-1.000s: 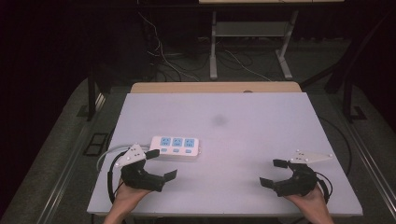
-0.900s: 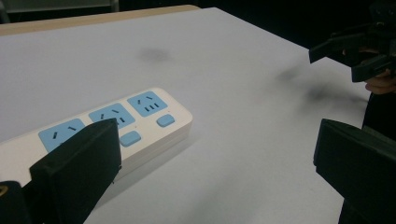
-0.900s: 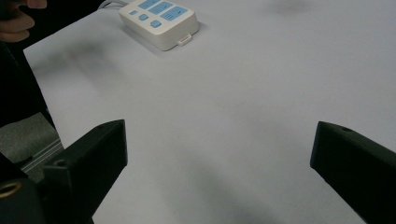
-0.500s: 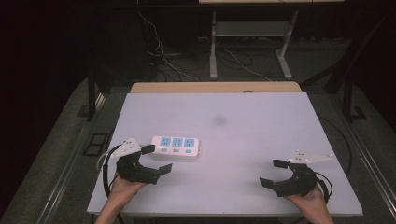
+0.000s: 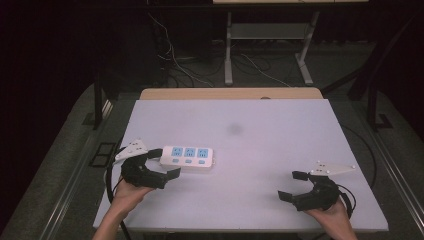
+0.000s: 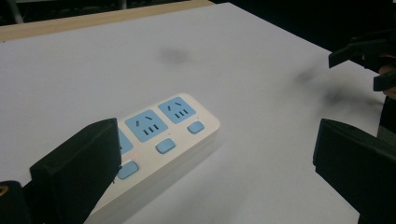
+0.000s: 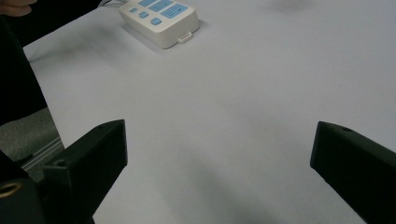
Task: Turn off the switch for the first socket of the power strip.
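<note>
Beside the left hand-held gripper (image 5: 165,163) lies a power strip (image 5: 187,157), untouched.

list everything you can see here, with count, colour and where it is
power strip: 1, white with three blue sockets and blue buttons, left part of the table, just ahead of the left gripper
table: 1, white top with a wooden strip along the far edge, centre of the high view
dark smudge: 1, grey, on the table top near its middle
metal stand: 1, grey legs, on the floor beyond the table
loose cables: several, white and dark, on the floor behind the table
left gripper: 1, black, jaws open, at the strip's near-left end
right gripper: 1, black, jaws open, over bare table at the near right
hands: 2, each holding a gripper, near edge
</note>
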